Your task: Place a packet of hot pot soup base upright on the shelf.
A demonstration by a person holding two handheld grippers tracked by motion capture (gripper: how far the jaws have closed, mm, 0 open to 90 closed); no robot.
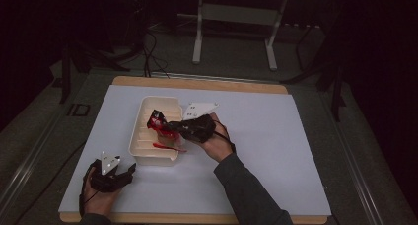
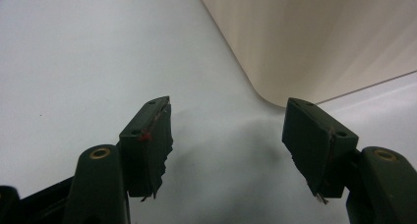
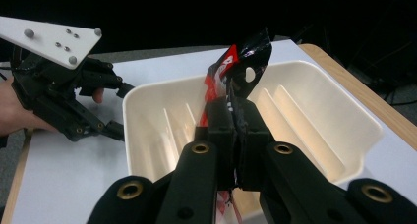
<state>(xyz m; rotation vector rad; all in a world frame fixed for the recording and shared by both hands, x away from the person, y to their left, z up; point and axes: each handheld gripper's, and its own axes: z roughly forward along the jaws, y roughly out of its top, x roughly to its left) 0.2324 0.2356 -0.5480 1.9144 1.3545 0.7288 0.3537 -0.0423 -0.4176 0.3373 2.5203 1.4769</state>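
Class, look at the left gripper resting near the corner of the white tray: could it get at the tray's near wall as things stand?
Probably yes. The left gripper has open, empty jaws beside the tray, with bare white table between. The right gripper holds a red and black packet over the tray, away from that corner.

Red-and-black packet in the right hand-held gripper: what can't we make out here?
- Packet, right gripper view: print unreadable; lower part hidden behind the shut right hand-held gripper.
- Packet, high view: too small and dark to tell its shape or whether it touches the white tray.
- Tray, left gripper view: a blurred outer wall, cut off by the top and right edges; its inside is hidden.
- Left hand-held gripper: open, holding nothing.
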